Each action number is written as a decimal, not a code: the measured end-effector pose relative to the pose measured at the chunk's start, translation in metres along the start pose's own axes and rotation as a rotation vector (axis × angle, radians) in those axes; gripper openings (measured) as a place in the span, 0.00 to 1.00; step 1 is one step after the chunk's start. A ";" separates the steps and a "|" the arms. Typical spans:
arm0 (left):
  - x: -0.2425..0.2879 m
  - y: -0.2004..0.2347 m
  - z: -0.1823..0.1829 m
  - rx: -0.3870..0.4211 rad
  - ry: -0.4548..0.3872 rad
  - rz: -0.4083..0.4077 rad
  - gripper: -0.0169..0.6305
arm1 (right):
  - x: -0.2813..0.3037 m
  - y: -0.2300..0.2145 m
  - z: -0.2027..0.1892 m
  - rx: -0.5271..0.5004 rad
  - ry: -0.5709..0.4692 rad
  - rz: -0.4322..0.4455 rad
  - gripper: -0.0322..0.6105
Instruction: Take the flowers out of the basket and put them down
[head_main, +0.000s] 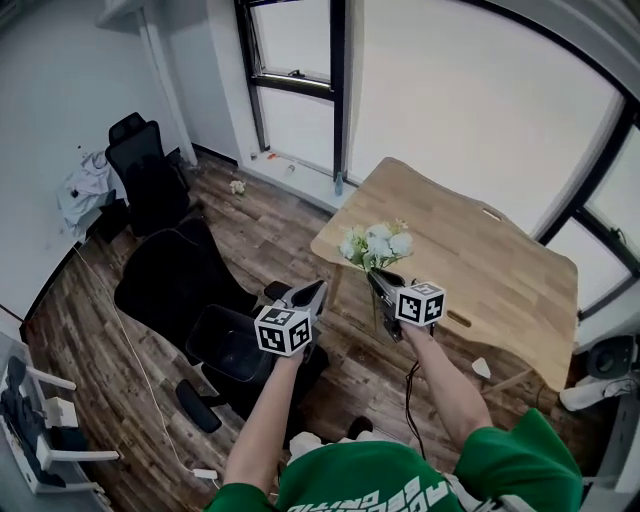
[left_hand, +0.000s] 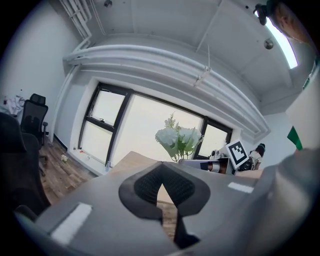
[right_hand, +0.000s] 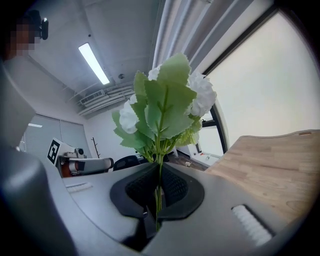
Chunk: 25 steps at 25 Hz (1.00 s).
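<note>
the right gripper (right_hand: 156, 195) has its jaws clamped on the thin green stems of the bunch of white artificial flowers with green leaves (right_hand: 162, 107), held upright (blooms topmost) by the left edge of the pale wooden table (head_main: 480, 270). the left gripper (left_hand: 162, 175), just left of it, has its jaws closed on nothing.

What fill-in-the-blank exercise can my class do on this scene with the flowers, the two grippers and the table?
1. The flowers have white blooms and ____ leaves.
2. The right gripper is shut on their ____.
3. The left gripper has ____ between its jaws.
4. The table beyond the flowers is made of ____.

Missing words: green; stems; nothing; wood.
</note>
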<state>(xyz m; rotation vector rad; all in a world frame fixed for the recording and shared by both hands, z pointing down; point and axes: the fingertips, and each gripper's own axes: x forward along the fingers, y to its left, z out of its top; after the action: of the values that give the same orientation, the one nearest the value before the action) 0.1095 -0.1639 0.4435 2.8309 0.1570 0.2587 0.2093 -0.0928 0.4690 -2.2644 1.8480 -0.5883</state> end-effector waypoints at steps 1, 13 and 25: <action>0.008 -0.010 -0.002 0.002 0.004 -0.015 0.05 | -0.011 -0.008 0.000 0.003 -0.004 -0.013 0.07; 0.101 -0.131 -0.023 0.045 0.056 -0.192 0.05 | -0.159 -0.105 0.005 0.039 -0.092 -0.189 0.07; 0.168 -0.215 -0.035 0.063 0.097 -0.318 0.05 | -0.304 -0.171 0.006 0.090 -0.202 -0.393 0.07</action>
<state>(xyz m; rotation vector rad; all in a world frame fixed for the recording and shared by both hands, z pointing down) 0.2499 0.0725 0.4390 2.8001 0.6388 0.3232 0.3179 0.2386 0.4656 -2.5329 1.2693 -0.4611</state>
